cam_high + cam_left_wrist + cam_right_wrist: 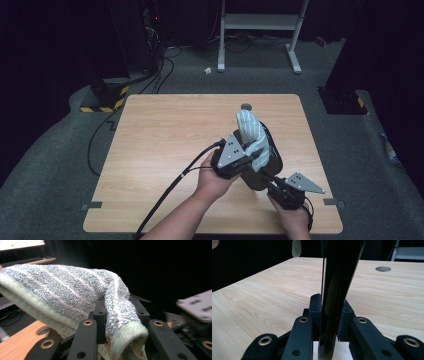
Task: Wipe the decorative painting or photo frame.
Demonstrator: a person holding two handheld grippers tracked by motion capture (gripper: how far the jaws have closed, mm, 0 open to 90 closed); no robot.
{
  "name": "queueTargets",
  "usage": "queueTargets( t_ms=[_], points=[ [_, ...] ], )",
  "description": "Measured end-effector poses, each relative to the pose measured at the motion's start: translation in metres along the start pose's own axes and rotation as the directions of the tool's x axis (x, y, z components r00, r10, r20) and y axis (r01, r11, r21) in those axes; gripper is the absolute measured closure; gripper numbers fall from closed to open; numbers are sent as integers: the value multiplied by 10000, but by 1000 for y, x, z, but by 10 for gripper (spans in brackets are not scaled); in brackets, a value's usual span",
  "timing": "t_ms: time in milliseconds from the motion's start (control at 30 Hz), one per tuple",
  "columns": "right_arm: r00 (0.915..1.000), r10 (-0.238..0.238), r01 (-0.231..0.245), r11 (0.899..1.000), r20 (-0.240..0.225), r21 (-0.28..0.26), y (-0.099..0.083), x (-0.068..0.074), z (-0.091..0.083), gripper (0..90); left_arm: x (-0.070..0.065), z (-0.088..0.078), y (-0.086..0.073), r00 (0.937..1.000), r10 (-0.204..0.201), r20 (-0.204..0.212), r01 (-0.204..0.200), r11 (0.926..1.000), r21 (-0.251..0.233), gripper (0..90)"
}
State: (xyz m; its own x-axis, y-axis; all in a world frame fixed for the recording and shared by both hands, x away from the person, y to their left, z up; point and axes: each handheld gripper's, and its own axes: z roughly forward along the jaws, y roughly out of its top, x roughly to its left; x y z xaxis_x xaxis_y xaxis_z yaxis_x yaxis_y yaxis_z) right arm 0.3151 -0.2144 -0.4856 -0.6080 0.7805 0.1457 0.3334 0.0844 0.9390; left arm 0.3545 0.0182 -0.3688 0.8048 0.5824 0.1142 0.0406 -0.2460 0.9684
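A blue-and-white striped cloth (251,132) (75,290) with a pale green hem is pinched in my left gripper (254,157) (120,307), which is shut on it. The cloth drapes over a black flat object (272,162) (337,277) held up on edge above the right side of the wooden table (165,135) (262,302). My right gripper (268,183) (330,305) is shut on the lower end of that black object, near the table's front right. The grey plate (197,305) of the right gripper appears blurred at the right of the left gripper view.
A round hole (246,106) (383,269) sits in the tabletop near its far edge. Cables (165,192) trail off the table's front left. Beyond the table stand a white frame (260,22) and a yellow-black striped base (105,102) on the floor.
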Motion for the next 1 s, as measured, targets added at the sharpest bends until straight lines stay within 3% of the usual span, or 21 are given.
queueTargets(
  t_ms=[233,333,467,633,800,900,1000],
  points=[
    [10000,-81,81,10000,8,-12,0,1,0,775,35,1,-2,9926,-4,-1214,42,9995,308,711],
    [10000,-68,68,10000,24,-46,0,1,0,775,43,3,-3,9904,-35,-1385,91,9992,397,711],
    [10000,-54,54,10000,31,-61,0,1,0,776,42,2,-2,9917,-243,-1265,289,9990,347,711],
    [10000,-70,70,10000,-7,-54,0,2,2,776,19,-1,4,9984,-275,-495,269,9996,-120,711],
    [10000,-62,62,9999,-14,-98,-1,2,2,776,-5,0,9,9994,-237,256,251,9983,-528,711],
    [10000,-58,58,10000,8,-70,-1,3,3,776,-11,0,11,9982,-438,420,464,9968,-647,710],
    [10000,-58,58,10000,-2,-45,-1,2,2,776,-9,1,12,9989,-317,352,340,9973,-657,709]
  ],
)
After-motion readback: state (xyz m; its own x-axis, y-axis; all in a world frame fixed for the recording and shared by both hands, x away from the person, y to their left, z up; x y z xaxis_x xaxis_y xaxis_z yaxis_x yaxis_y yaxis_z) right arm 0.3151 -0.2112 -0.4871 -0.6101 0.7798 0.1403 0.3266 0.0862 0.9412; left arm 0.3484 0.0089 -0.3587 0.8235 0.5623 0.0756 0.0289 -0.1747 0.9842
